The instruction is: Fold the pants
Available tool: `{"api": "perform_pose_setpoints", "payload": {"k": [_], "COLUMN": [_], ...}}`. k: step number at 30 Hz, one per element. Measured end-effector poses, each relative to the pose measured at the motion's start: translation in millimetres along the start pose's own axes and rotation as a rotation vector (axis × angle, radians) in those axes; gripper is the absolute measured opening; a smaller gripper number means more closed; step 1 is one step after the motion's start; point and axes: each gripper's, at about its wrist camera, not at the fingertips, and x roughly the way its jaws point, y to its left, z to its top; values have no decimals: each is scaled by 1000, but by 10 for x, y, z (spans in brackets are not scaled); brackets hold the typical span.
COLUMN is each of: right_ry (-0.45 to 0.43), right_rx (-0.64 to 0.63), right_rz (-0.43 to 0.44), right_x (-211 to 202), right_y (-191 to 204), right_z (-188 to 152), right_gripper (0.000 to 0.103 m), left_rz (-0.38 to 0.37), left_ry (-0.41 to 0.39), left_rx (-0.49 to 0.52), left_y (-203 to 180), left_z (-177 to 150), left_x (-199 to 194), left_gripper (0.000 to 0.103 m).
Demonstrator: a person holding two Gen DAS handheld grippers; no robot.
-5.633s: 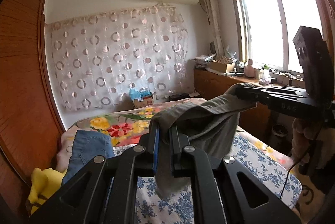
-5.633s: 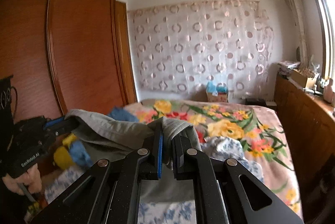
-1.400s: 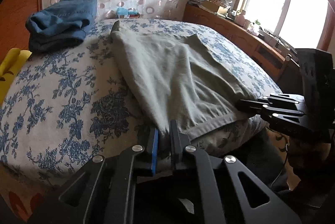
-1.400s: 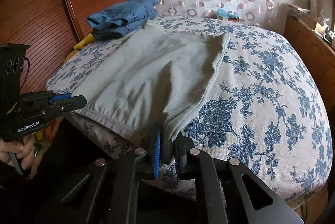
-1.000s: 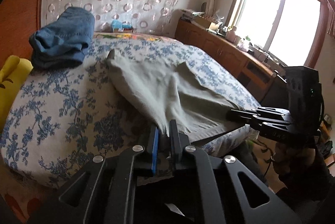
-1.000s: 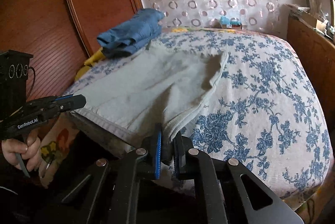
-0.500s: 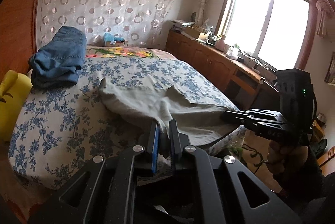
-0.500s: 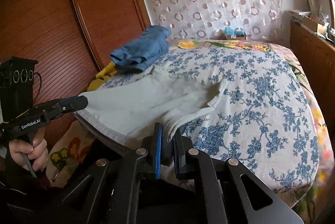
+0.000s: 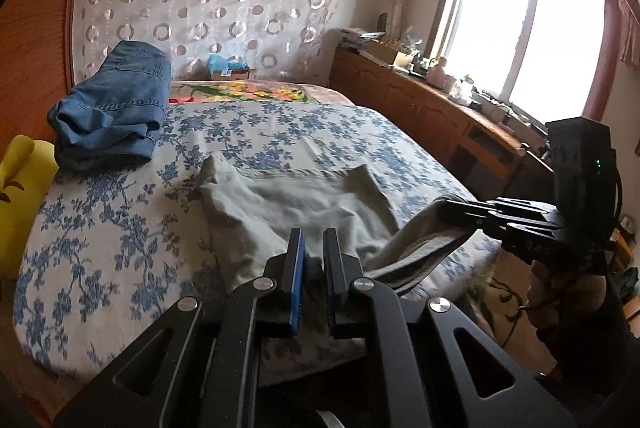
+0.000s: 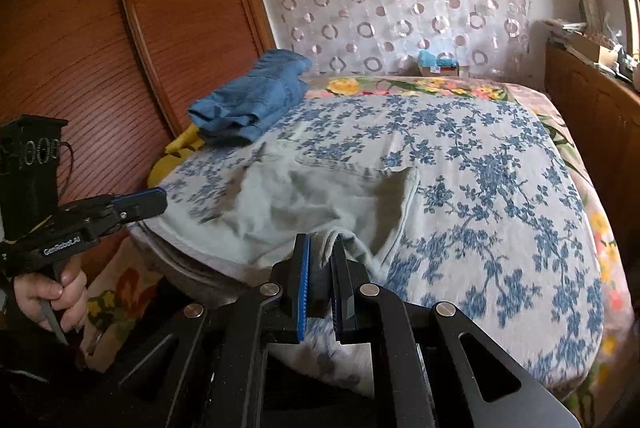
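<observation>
The grey-green pants (image 9: pixel 304 203) lie across the near part of the bed, their far edge bunched. My left gripper (image 9: pixel 313 248) is shut on the near left waistband corner, held just off the bed's edge. My right gripper (image 10: pixel 321 252) is shut on the near right waistband corner of the pants (image 10: pixel 304 195). The right gripper also shows at the right of the left wrist view (image 9: pixel 452 205), with cloth hanging from it. The left gripper shows at the left of the right wrist view (image 10: pixel 158 197).
The bed (image 9: pixel 112 228) has a blue-flowered cover. Folded blue jeans (image 9: pixel 112 107) lie at its far left, beside a yellow cushion (image 9: pixel 24 187). A wooden wardrobe (image 10: pixel 80 67) stands left, a low cabinet (image 9: pixel 432 111) under the window right.
Both grippers have lifted and pulled back from the bed with the waistband. The pants have slid towards me and their far end has bunched up.
</observation>
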Motion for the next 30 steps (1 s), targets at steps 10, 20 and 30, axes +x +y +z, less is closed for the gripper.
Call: {"api": "perform_pose_setpoints", "payload": {"k": [10, 20, 30], "right_ry": [-5, 14, 93], "right_rx": [-11, -16, 21], "right_rz": [-34, -72, -165], "right_x": [381, 795, 1404], "right_y": [-54, -142, -309], "right_z": [374, 606, 757], "right_gripper": [9, 9, 9], "left_rz": [40, 68, 117], "left_ry": [-31, -59, -29], "left_rx": [6, -8, -8], "left_y": [127, 233, 341], "left_z": [333, 533, 474], "left_x": [142, 214, 310], "left_gripper": [9, 8, 15]}}
